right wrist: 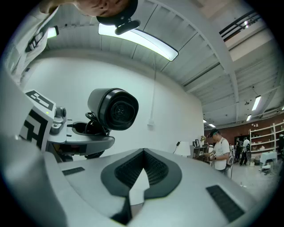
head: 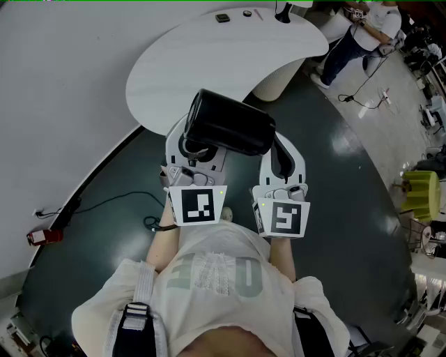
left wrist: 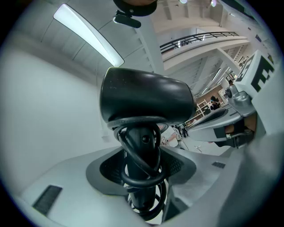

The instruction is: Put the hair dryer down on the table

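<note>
A black hair dryer [head: 230,124] is held up in the air, with its cord wound round the handle. My left gripper [head: 201,145] is shut on that handle, and the barrel sticks out to the right above the jaws. In the left gripper view the handle and cord [left wrist: 141,153] sit between the two pads under the barrel [left wrist: 142,97]. My right gripper [head: 282,152] hovers just right of it with nothing in it; its jaw tips meet [right wrist: 143,155]. From the right gripper view the dryer's round end [right wrist: 113,108] faces me. The white table [head: 230,56] lies ahead, below.
Small dark items [head: 223,18] and a black stand [head: 282,12] sit at the table's far edge. A person [head: 362,35] stands at the upper right. On the dark floor lie a cable and red plug [head: 43,236] to the left; a yellow-green stool [head: 421,192] stands at the right.
</note>
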